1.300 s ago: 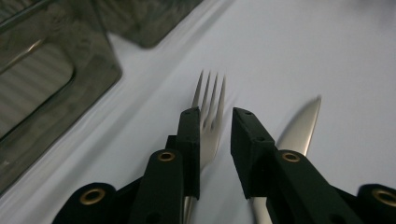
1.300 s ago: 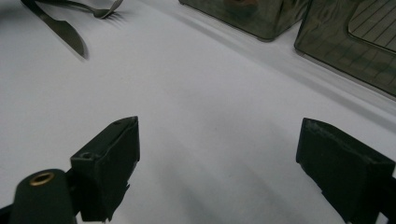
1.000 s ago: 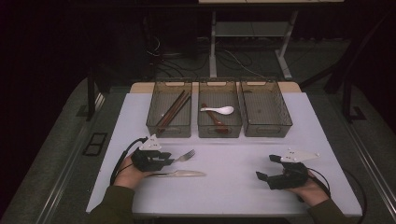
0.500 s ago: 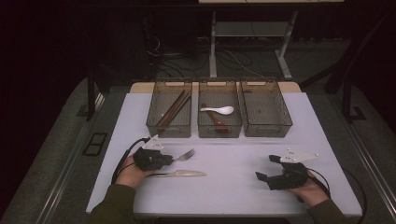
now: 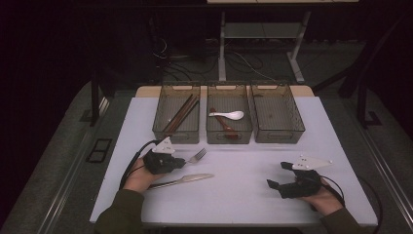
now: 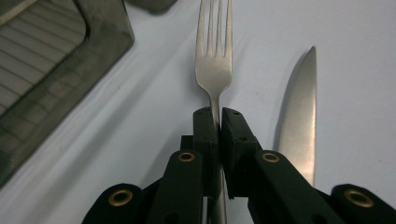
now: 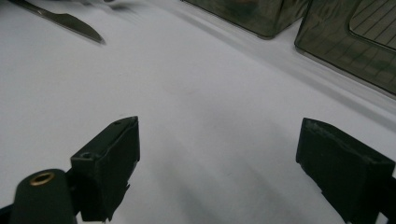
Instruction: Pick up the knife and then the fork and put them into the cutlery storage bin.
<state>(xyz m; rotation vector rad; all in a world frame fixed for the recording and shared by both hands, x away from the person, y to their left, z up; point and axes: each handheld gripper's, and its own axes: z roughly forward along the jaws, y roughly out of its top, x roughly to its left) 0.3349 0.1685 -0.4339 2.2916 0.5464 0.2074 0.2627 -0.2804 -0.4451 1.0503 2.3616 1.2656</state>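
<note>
A steel fork (image 6: 213,60) lies on the white table, tines pointing away, and my left gripper (image 6: 218,122) is shut on its handle just behind the head. In the high view that gripper (image 5: 179,162) sits at the front left with the fork (image 5: 197,156) poking out toward the bins. A table knife (image 5: 182,181) lies just in front of it; its blade (image 6: 299,121) runs beside the fork. My right gripper (image 5: 273,184) rests at the front right, open and holding nothing, its jaws wide apart over bare table (image 7: 219,154).
Three smoky plastic bins stand in a row at the back: the left one (image 5: 176,134) holds chopsticks (image 5: 181,113), the middle one (image 5: 229,134) a white spoon (image 5: 227,115) and a dark red utensil, the right one (image 5: 277,134) looks empty. Bare table lies between the grippers.
The left gripper has slid slightly right along the fork. The right gripper has stayed where it was.
</note>
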